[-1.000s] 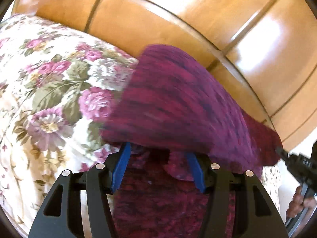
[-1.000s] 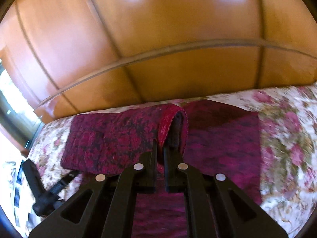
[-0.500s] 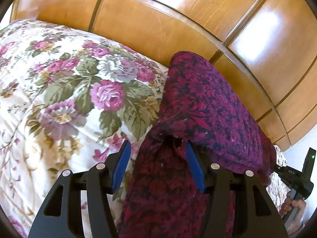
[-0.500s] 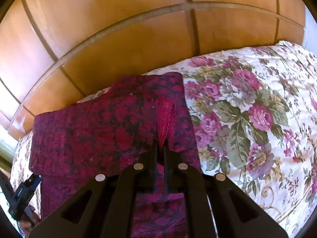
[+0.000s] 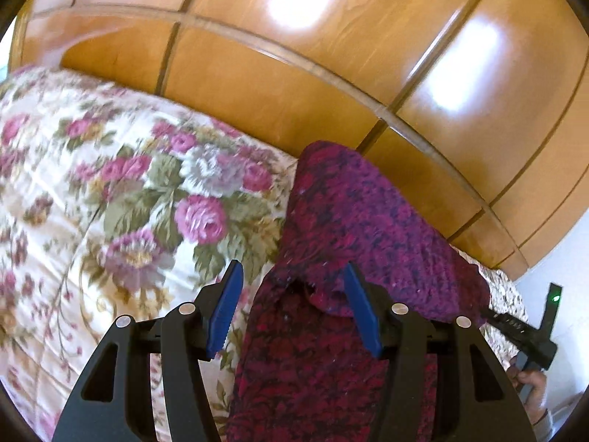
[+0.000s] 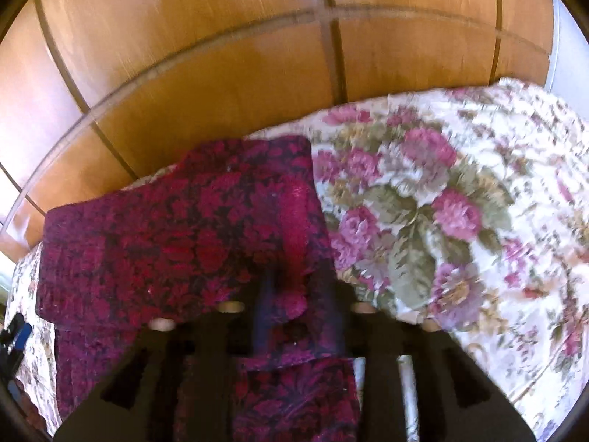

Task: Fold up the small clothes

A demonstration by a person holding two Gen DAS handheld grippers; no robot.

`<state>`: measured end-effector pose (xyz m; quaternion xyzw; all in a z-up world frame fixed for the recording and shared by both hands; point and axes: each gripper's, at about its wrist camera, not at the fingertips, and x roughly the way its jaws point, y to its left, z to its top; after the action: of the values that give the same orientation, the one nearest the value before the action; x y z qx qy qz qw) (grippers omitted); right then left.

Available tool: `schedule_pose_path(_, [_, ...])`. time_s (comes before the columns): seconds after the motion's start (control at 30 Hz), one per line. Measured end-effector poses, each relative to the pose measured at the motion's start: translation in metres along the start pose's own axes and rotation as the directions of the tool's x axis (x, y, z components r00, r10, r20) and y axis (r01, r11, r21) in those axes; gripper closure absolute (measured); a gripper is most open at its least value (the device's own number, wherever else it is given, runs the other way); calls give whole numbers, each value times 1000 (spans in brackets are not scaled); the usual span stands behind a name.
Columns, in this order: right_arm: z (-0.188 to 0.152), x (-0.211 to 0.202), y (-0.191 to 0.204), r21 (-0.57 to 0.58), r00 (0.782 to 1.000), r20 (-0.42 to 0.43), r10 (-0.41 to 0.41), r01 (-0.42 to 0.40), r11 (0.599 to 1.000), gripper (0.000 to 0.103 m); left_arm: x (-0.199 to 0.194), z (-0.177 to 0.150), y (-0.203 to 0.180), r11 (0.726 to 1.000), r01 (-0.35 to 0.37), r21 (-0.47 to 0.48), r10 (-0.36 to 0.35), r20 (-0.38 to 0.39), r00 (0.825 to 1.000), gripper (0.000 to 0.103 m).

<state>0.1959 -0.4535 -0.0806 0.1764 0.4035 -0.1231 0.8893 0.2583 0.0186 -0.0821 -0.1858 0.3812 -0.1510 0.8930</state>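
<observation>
A dark red and purple patterned garment [image 5: 368, 221] lies folded on the floral bedspread [image 5: 110, 202]. In the left wrist view its folded edge sits between and under the blue pads [image 5: 224, 309] of my left gripper [image 5: 292, 269], which is open and not pinching it. In the right wrist view the same garment [image 6: 184, 239] has its doubled flap lying flat. My right gripper [image 6: 298, 287] is blurred, its jaws are opening, and the flap's corner lies loose between them. The right gripper [image 5: 522, 331] and the hand holding it also show at the far right of the left wrist view.
Glossy wooden panels [image 5: 331, 55] rise right behind the bed, close to the garment's far edge, and fill the top of the right wrist view as the same panels [image 6: 221, 73]. Open bedspread [image 6: 460, 202] stretches to the right of the garment. A white wall [image 5: 563, 258] shows far right.
My right gripper carried the pinched flap across and down onto the garment, then its jaws parted off the cloth. My left gripper rose a little, still open.
</observation>
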Motion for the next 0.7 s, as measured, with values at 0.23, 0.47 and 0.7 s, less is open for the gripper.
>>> schedule_pose_path(0.23, [2,-28,24,-52,993,88,73,-69,996,46,30,27,16,996,4,-93,-12,-79,997,31])
schedule_pose_path(0.47, [6,-2,65,-120,993,64,104,-96,988,42,70,61,27,981,57,-185,-82,-133,988,27])
schedule_pose_path(0.7, [-2,27,62,-138,999,41,35,-29,990,41,113,80,25,964,109,-241,-158,-195,968,27])
